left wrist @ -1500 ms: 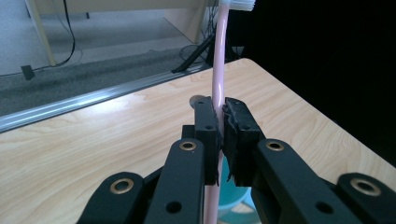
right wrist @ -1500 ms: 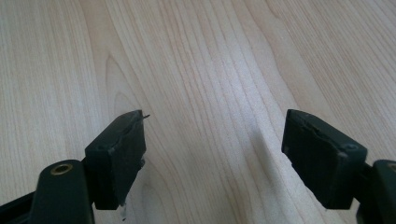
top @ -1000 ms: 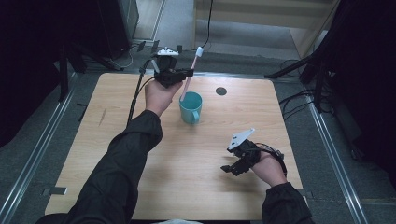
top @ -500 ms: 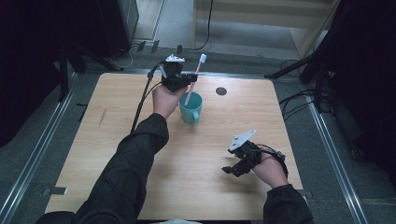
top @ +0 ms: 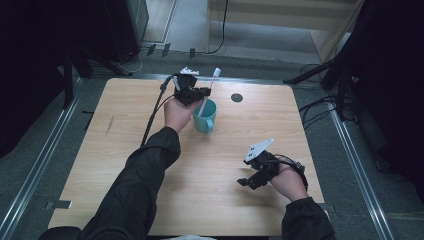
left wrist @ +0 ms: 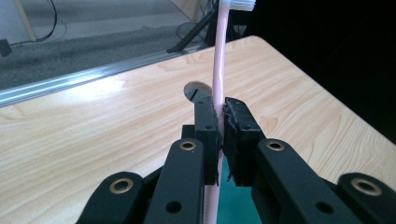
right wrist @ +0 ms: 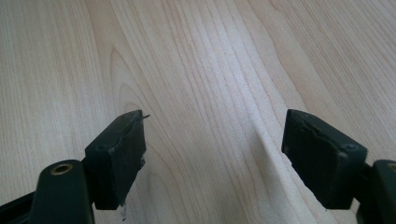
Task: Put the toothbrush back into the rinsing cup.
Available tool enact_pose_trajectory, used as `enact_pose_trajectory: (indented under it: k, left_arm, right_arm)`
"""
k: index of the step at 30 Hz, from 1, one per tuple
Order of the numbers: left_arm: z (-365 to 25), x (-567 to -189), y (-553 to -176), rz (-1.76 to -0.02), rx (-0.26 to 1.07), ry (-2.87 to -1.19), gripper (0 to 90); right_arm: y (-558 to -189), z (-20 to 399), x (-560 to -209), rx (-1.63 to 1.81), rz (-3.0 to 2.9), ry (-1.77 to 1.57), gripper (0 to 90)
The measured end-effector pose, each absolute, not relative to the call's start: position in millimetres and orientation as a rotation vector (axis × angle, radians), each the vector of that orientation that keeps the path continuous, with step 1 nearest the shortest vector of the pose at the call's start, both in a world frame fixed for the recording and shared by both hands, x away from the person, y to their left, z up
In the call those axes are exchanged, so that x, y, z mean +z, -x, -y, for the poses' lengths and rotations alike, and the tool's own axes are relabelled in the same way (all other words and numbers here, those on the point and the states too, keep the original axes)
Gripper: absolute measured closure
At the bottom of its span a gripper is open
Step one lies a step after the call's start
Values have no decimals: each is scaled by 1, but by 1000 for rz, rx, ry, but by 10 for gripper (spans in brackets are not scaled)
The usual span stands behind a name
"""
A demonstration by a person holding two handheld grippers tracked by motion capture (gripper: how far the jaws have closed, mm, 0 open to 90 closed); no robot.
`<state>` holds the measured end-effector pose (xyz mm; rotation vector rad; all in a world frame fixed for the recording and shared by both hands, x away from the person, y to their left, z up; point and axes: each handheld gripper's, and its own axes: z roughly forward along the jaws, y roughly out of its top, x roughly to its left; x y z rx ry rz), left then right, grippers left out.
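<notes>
Right now your left gripper (top: 192, 93) has its jaws clamped on the pink toothbrush (top: 209, 92) — the pads pinch the handle partway along, so the white bristle head stands above the jaws and the lower handle runs down into the teal cup (top: 205, 116) directly beneath. In the left gripper view the toothbrush (left wrist: 217, 74) stands nearly upright between the two pads. Your right gripper (top: 256, 172) rests low over the wooden table (top: 100, 150), well apart from the cup — jaws spread wide, holding nothing.
</notes>
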<state>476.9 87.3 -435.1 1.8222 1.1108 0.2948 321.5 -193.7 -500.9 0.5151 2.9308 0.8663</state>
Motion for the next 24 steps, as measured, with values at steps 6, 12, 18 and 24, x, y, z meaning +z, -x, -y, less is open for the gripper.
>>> enact_pose_trajectory:
  k: [6, 12, 18, 24]
  left_arm:
    - [-88, -442, -474, -1117, 285, -1839, 845]
    - [-87, -448, -472, -1133, 267, -1859, 844]
    - [-86, -454, -469, -1141, 282, -1887, 843]
    - [-87, -455, -470, -1152, 274, -1907, 843]
  right_arm:
    - [-321, 193, -501, 864, -2934, -520, 214]
    - [-321, 193, -501, 864, -2936, -514, 214]
    - [-321, 192, -501, 862, -2934, -512, 214]
    - [-322, 191, -502, 863, -2938, -506, 214]
